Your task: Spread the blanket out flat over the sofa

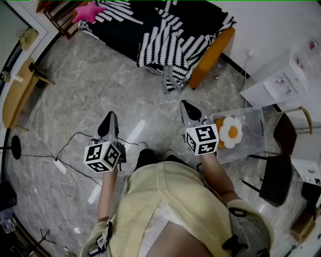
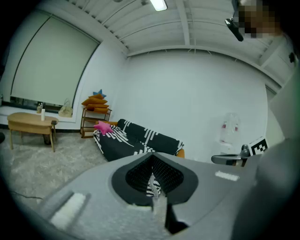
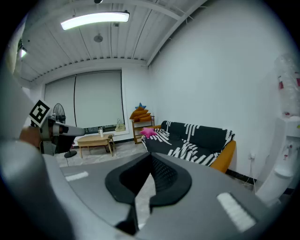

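A person in a pale yellow top stands on the marble floor (image 1: pixel 95 80) facing the sofa (image 1: pixel 216 49), a gripper in each hand and well short of it. The black-and-white striped blanket (image 1: pixel 165 27) lies draped over the sofa, covering the seat and back. It is rumpled into folds toward the sofa's right end, where one corner trails down to the floor and the orange upholstery shows bare. A pink star cushion (image 1: pixel 88 11) rests on the blanket at the sofa's left end, just beside a wooden shelf (image 2: pixel 95 119) stacked with orange cushions. The left gripper (image 1: pixel 110 122) points toward the sofa with its fingers together and nothing between them; through the gap behind the tips its own view shows the blanket in the distance. The right gripper (image 1: pixel 187 110), level with the left and likewise aimed at the sofa, also has its fingers pressed together on nothing. Neither gripper touches the blanket. Left of the sofa, near the window, stands a low wooden desk (image 1: pixel 16 95) with a small bottle on it. Right of the sofa, beside the right gripper, a clear plastic box (image 1: pixel 251 138) carries a fried-egg plush (image 1: pixel 231 131), with a dark chair (image 1: pixel 277 173) just beyond it. A white power strip (image 1: pixel 60 166) and its cables lie on the floor in front of the sofa, near the left gripper.
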Demonstrator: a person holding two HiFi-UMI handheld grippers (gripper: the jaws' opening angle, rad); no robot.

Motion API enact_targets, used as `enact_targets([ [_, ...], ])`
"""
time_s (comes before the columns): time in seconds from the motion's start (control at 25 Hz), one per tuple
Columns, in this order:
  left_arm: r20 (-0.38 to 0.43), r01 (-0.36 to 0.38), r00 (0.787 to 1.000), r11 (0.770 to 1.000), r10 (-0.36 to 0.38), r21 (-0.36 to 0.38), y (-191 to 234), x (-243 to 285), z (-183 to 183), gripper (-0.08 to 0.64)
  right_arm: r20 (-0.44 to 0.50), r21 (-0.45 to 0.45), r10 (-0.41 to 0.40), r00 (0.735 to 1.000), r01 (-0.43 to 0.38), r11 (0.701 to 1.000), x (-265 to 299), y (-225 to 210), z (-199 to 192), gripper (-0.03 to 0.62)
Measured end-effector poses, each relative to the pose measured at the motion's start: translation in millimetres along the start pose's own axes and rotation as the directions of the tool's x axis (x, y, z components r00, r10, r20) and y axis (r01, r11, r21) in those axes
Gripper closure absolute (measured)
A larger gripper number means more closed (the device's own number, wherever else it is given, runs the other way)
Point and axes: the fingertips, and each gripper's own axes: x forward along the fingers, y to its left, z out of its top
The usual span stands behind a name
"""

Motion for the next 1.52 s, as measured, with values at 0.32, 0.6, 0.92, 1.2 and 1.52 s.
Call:
enact_targets([
  [0.32,-0.007,0.063,0.998,0.996,-0.063,-0.071,-31,-2,-14,0.560,0.014,0.025,0.038,0.999,-0.038,0.999,-17,-9,-7,0.588],
  [0.6,-0.011,0.061,0.998,0.995,-0.062,-0.085,-51,-7,-27,0.560,-0.005,-0.005,0.076,0.997,-0.076,0.997,-28,-10,-20,0.588],
  [0.92,-0.024,0.014,1.000,0.996,-0.016,-0.087,-58,-13,-38,0.560,-0.004,-0.001,0.090,0.996,-0.090,0.996,-31,-18,-27,0.588],
  [1.2,-0.035,-0.013,0.999,0.997,0.010,-0.081,-35,11,-36,0.560,-0.022,-0.017,0.086,0.996,-0.087,0.996,-15,-18,-29,0.588],
  [1.52,-0.077,0.067,0.995,0.997,-0.070,-0.037,-6,80,-25,0.559,-0.067,-0.069,0.110,0.992,-0.115,0.991,50,-10,-16,0.534],
])
